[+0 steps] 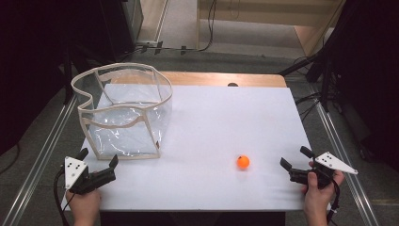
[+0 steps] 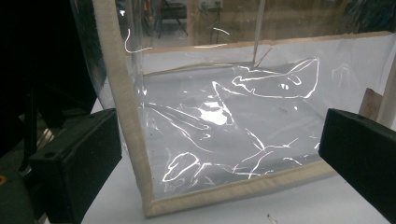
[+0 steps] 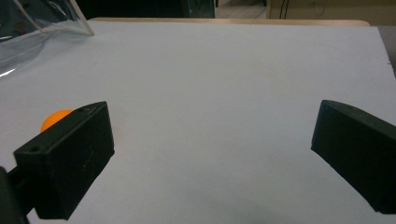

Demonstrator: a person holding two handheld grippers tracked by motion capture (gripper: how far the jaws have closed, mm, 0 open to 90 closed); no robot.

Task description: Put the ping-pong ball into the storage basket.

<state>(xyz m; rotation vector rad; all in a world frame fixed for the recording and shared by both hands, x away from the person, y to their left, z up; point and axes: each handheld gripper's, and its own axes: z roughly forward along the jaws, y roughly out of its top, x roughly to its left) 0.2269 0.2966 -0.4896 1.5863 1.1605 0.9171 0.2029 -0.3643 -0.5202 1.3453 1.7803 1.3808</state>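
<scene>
The orange ball (image 1: 243, 162) lies on the white table (image 1: 211, 122) near the right front, just left of the right gripper (image 1: 295, 163); it looks light, smooth and prone to roll, so pinch it across its middle; right jaws wide open, empty; left gripper (image 1: 99, 162), also open and empty, faces the clear bag (image 1: 123, 110) at far left

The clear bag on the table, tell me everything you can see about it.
The clear bag is a box-shaped tote of transparent, crinkled, glossy plastic with beige fabric edging along its seams and wavy rim. It stands upright and open-topped on the white table, at the near left. It looks empty. Nothing touches it; the left hand-held gripper sits just before its lower corner.
</scene>
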